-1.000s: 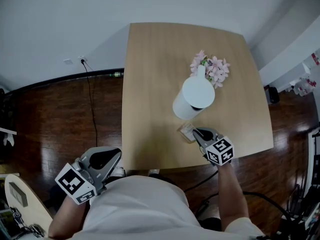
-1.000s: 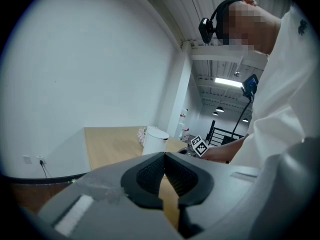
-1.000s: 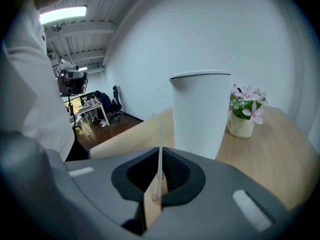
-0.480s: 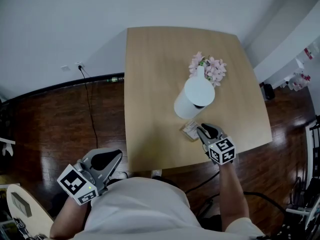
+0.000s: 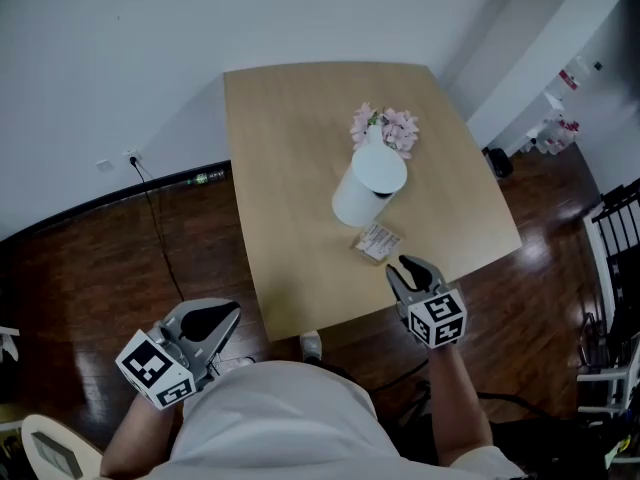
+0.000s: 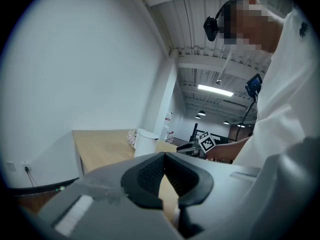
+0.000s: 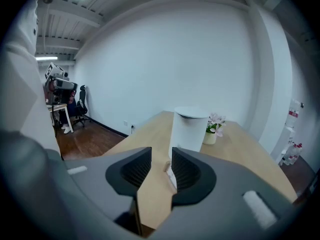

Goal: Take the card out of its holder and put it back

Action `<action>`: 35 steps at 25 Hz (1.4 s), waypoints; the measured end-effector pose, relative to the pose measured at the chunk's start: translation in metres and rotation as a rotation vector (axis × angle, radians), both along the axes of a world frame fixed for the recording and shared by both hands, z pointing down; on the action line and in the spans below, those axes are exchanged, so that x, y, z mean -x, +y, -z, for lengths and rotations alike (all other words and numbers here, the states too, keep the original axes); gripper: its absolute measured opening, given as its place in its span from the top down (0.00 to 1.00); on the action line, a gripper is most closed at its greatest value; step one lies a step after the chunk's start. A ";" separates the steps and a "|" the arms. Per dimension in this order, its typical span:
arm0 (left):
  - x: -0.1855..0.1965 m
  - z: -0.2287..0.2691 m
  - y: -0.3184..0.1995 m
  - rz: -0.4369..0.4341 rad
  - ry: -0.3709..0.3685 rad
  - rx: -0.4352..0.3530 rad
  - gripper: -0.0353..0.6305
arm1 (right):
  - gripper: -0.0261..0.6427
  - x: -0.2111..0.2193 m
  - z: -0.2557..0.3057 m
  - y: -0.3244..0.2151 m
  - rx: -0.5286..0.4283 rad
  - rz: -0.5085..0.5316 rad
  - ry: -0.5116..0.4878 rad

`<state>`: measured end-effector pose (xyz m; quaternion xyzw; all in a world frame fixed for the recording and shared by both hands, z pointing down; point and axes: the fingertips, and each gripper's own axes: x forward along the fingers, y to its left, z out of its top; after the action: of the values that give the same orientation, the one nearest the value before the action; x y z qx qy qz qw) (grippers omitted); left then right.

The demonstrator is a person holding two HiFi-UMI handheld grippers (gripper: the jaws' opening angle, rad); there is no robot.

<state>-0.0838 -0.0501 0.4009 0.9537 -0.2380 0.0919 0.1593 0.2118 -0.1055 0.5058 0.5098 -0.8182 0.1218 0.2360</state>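
your right gripper (image 5: 402, 267) has just been opening and backing off; its jaws stand apart, nothing between them. the card (image 5: 379, 239) sits in its holder (image 5: 367, 252) on the table (image 5: 290, 168), so the return looks done. your left gripper (image 5: 226, 313) is closed, empty.

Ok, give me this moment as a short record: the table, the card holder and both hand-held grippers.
table: light wood, three things on it
card holder: near the person's edge, beside the white cylinder
card: in the holder
flowers: pink, in a small vase behind the cylinder
right hand-held gripper: jaws apart, just been opening, nothing between them, clear of the holder
left hand-held gripper: jaws together, empty, off the table
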 end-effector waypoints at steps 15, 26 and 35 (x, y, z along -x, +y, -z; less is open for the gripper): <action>0.066 -0.031 0.082 -0.217 0.013 0.057 0.94 | 0.78 0.171 0.063 0.210 0.009 -0.070 -0.049; 0.036 -0.030 0.150 -0.330 0.008 0.035 0.94 | 0.81 0.246 0.075 0.305 0.006 0.040 -0.067; -0.022 -0.015 0.237 -0.434 0.000 0.019 0.94 | 0.82 0.206 0.082 0.398 -0.013 -0.063 -0.109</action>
<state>-0.0618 0.1868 0.4156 0.9810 -0.0261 0.1263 0.1449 0.0055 0.2922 0.4235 0.5295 -0.8142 0.1511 0.1839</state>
